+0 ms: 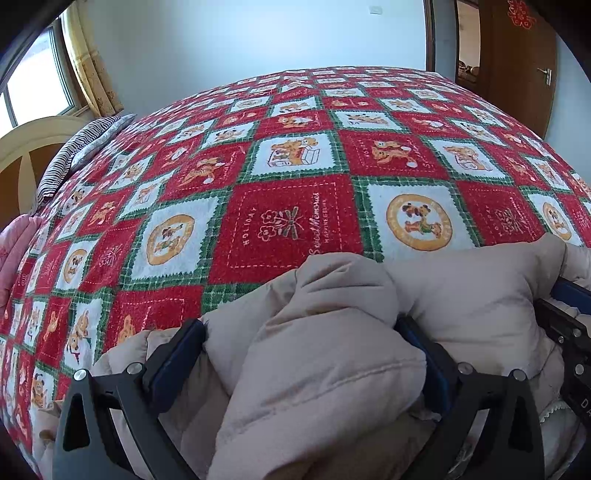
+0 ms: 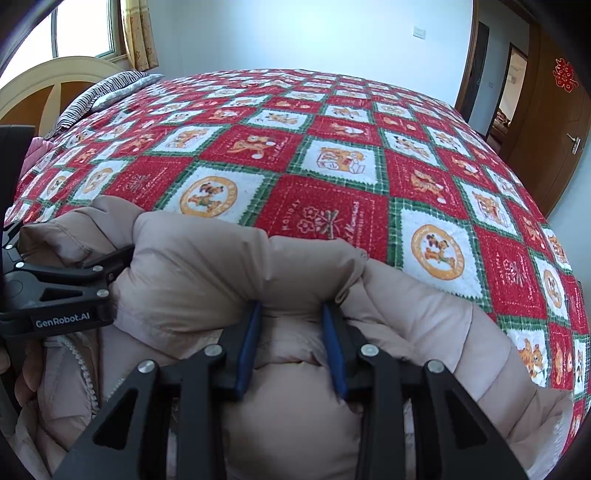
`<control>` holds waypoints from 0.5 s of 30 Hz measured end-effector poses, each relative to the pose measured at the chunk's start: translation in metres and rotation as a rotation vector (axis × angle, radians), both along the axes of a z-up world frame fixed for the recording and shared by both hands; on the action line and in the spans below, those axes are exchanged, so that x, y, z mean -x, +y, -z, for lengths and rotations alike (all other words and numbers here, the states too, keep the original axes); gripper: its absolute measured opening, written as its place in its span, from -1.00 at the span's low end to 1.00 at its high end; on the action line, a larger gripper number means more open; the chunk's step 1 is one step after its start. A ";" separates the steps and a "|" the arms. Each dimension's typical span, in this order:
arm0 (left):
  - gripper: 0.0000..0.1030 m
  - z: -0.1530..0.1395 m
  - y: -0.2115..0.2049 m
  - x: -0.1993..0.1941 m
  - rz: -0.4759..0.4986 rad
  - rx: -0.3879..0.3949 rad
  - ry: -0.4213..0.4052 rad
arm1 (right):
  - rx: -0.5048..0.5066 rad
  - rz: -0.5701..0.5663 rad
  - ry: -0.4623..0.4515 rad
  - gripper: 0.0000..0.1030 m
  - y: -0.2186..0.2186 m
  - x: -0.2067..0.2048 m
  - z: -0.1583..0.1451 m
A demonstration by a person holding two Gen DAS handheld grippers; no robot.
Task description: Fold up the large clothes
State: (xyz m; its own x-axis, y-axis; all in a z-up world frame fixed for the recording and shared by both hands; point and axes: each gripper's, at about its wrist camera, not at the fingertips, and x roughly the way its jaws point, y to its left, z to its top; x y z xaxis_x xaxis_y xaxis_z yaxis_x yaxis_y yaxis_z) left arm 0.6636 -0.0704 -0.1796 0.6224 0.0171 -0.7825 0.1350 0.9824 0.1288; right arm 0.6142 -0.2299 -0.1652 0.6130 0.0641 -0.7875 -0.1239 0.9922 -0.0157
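Beige padded jacket (image 2: 207, 266) lies bunched on the red checked bedspread (image 1: 288, 221), clamped by left claw (image 1: 306, 343) and right claw (image 2: 291, 325).

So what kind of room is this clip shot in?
Most likely a home bedroom. A wide bed under a red, green and white patchwork blanket fills both views, with a curved headboard and striped pillow at one end, below a curtained window. A wooden door stands open opposite.
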 end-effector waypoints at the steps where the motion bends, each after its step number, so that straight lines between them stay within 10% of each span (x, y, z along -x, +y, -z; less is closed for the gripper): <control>1: 0.99 0.000 -0.001 0.000 0.000 -0.001 0.000 | 0.003 0.001 0.000 -0.28 0.000 0.000 0.000; 15: 0.99 0.002 -0.005 0.000 -0.003 -0.042 -0.008 | 0.027 0.006 0.004 -0.28 0.003 -0.003 0.001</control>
State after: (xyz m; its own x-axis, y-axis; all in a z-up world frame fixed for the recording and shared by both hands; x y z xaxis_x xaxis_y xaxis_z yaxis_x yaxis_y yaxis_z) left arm 0.6637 -0.0749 -0.1815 0.6287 0.0512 -0.7760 0.1311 0.9766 0.1706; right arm 0.6168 -0.2265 -0.1667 0.6105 0.0388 -0.7911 -0.1182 0.9921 -0.0425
